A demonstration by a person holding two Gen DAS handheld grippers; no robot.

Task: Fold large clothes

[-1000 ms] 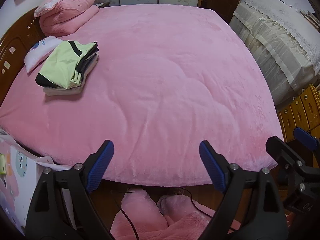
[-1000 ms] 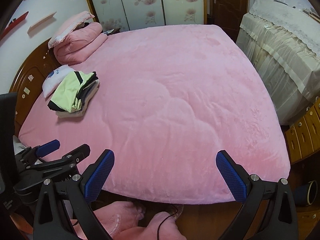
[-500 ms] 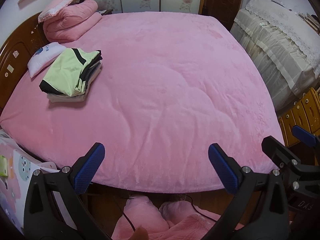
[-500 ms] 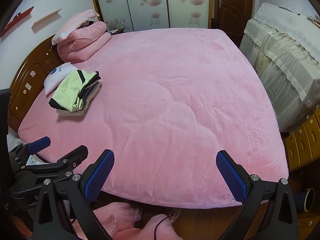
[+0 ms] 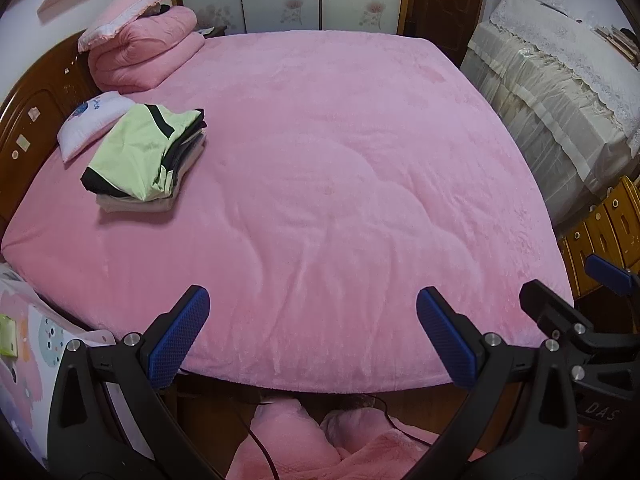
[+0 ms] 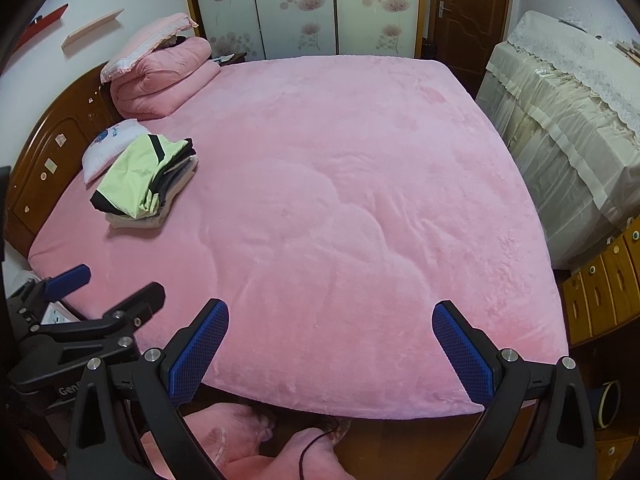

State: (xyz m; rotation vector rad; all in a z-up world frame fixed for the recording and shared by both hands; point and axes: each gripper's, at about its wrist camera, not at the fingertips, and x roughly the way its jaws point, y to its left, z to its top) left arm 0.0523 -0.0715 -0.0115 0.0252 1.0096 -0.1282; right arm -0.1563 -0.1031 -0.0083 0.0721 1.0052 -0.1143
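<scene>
- the bed cover (image 5: 340, 168) in front of you is pink plush cloth, soft and matt, with shallow quilted creases.
- your stack of folded clothes (image 5: 148, 160) has a smooth, thin, pale green fabric on top, edged in black.
- the headboard (image 5: 28, 128) is dark varnished wood with a slight gloss.
- the rolled quilt (image 6: 164, 76) is matt pink cloth.
- your left gripper (image 5: 308, 336) and right gripper (image 6: 328, 352) are matt black plastic with blue, finely dimpled pads and shiny metal screws.
- the furniture cover (image 6: 560, 120) on your right is cream cloth, partly sheer, with a lace edge.
- the drawers (image 6: 600, 280) are glossy light wood.
</scene>
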